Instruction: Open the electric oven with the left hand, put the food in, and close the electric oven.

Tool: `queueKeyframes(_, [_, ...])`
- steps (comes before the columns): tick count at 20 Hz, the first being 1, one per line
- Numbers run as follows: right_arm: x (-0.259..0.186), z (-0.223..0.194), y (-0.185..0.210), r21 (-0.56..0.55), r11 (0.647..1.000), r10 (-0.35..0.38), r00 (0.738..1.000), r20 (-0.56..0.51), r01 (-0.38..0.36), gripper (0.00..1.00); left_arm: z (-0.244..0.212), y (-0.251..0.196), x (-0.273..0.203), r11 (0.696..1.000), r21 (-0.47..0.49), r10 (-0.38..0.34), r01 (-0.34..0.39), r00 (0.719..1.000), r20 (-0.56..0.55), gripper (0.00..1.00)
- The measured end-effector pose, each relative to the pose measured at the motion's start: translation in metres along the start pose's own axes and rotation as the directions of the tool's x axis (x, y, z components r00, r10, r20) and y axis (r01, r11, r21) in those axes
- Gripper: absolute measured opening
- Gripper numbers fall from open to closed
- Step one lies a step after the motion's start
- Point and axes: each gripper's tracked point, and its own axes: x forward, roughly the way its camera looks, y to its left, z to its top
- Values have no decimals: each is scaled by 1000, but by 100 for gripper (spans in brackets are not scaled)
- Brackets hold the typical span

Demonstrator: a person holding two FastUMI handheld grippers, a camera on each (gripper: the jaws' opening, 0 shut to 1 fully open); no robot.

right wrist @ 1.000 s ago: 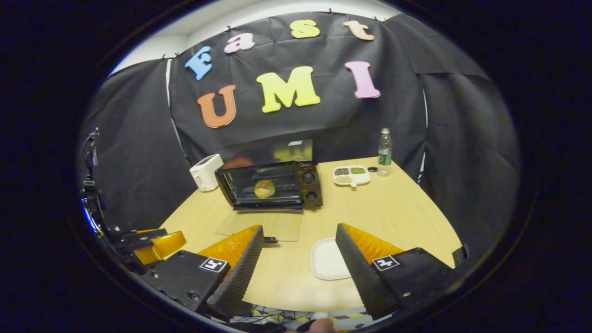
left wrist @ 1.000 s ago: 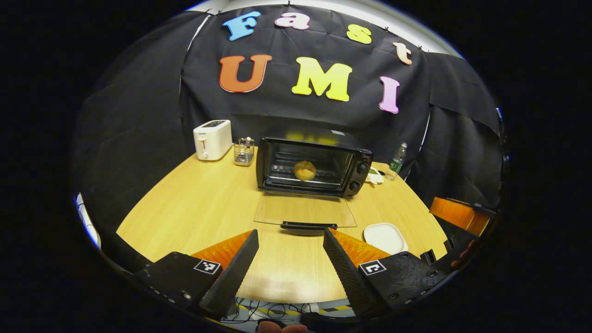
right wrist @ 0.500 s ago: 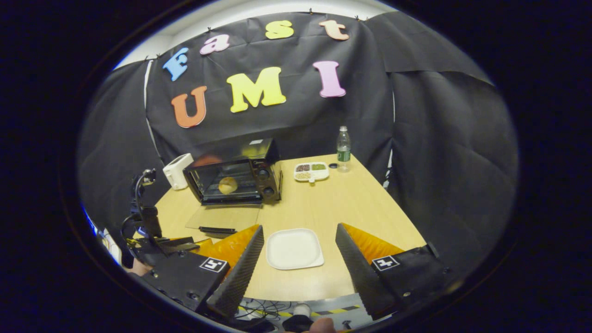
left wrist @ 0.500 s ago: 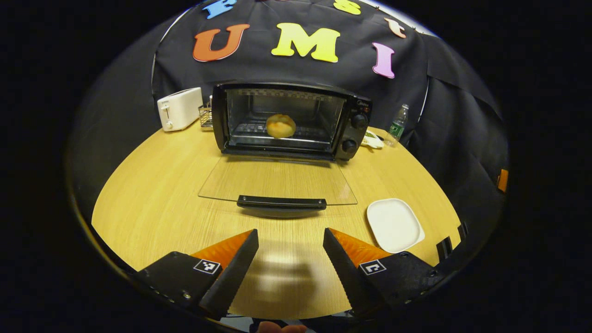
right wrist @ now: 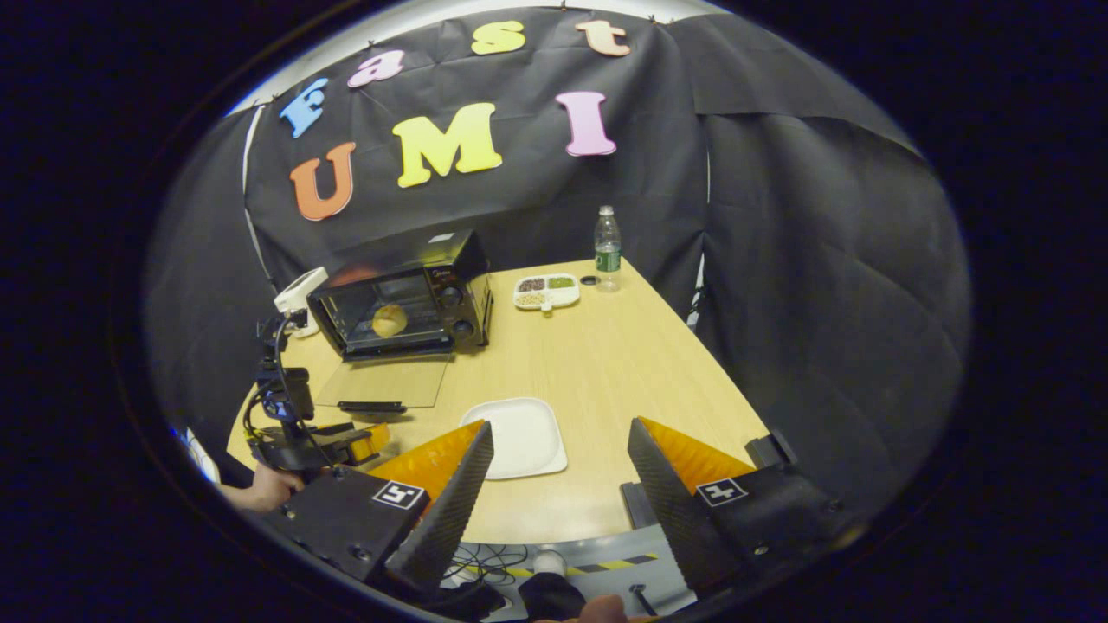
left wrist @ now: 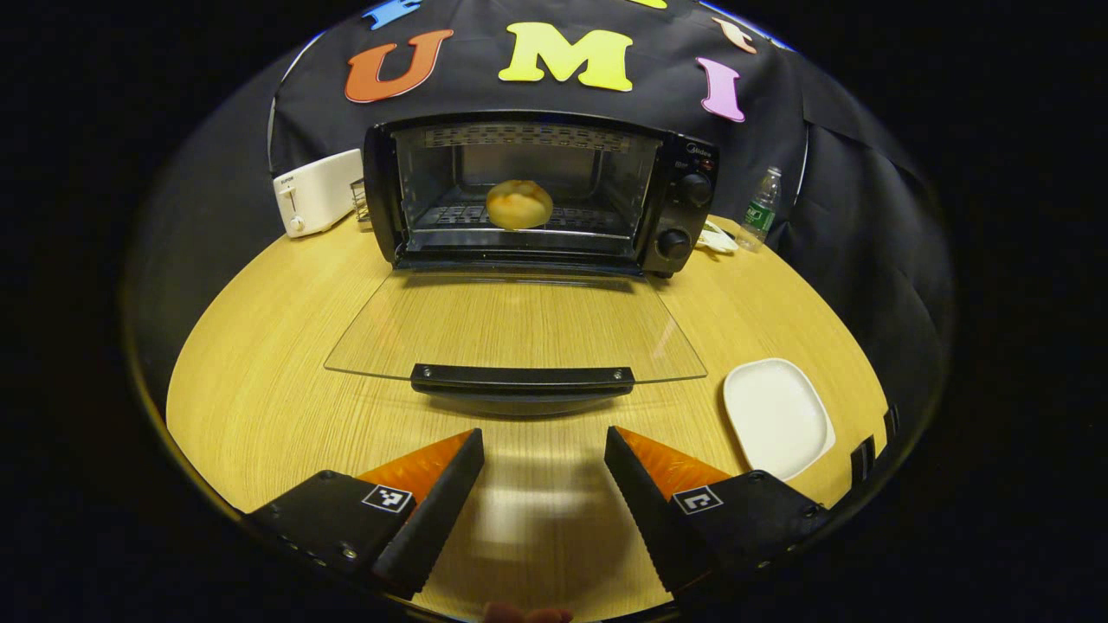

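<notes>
The black electric oven [left wrist: 675, 208] [right wrist: 450, 277] stands at the back of the wooden table with its glass door [left wrist: 519, 324] [right wrist: 385, 382] folded flat onto the tabletop. A golden bread roll [left wrist: 518, 204] [right wrist: 389, 320] rests on the rack inside. My left gripper [left wrist: 544, 446] is open, just short of the door's black handle [left wrist: 522, 377] and touching nothing. In the right gripper view the left gripper [right wrist: 342, 437] shows at the lower left, held by a hand. My right gripper [right wrist: 561, 437] is open and empty over the table's near edge.
An empty white plate [left wrist: 777, 415] [right wrist: 519, 435] lies right of the door. A white toaster [left wrist: 316, 190] [right wrist: 299, 290] is left of the oven. A water bottle [right wrist: 607, 247] and a divided snack tray [right wrist: 545, 292] stand at the back right. Cables [right wrist: 493, 567] lie below the table edge.
My left gripper has moved forward and lower toward the open door's handle. My right gripper has drawn back and swung to the right, away from the oven. Door and roll stayed put.
</notes>
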Motion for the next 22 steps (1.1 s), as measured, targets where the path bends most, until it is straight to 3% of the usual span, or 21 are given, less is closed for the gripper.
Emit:
queueKeyframes(6, [0,2,-1,0,1000,-4,1000,-4,4,94,-5,8,16,1000,8,22,-22,999,-44,93])
queueKeyframes(15, [1,12,12,-49,998,29,999,15,-28,94,11,14,17,999,19,35,-35,999,-11,93])
queueKeyframes(19, [2,20,26,-65,996,63,997,34,-61,94,50,12,-4,998,43,31,-35,996,86,94])
queueKeyframes(22, [4,28,34,-64,994,90,995,48,-87,94,102,8,-25,997,66,26,-41,978,208,95])
